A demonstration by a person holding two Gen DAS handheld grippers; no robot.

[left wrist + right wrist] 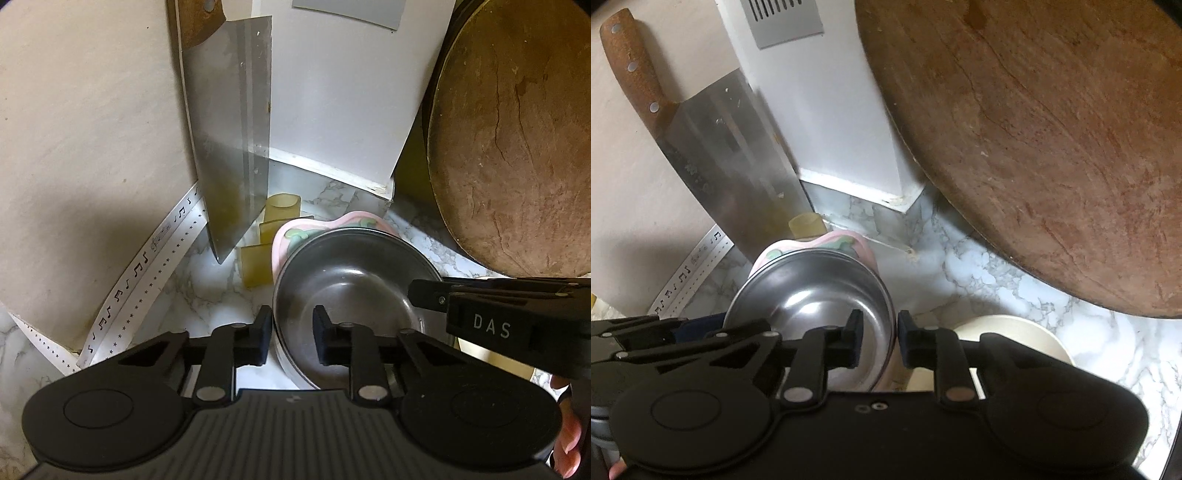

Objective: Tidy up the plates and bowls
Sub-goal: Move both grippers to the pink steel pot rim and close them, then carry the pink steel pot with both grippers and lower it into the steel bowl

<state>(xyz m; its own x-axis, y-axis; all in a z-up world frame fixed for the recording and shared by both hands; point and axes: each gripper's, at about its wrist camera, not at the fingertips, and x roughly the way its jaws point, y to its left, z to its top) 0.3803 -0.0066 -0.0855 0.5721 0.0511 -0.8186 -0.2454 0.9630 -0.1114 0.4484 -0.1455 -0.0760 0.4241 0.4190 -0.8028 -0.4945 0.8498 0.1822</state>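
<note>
In the left wrist view, we see our left gripper pinching the near left rim of the steel bowl, one finger outside, one inside. The bowl sits on a pink plate on the marble worktop, near a cleaver.

In the right wrist view, our right gripper clamps the bowl's right rim; a cream dish lies just right, a round wooden board far right.

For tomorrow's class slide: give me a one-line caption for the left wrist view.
Both grippers, left and right, clamp opposite rims of a steel bowl stacked over a pink dish, beside a leaning cleaver.
</note>
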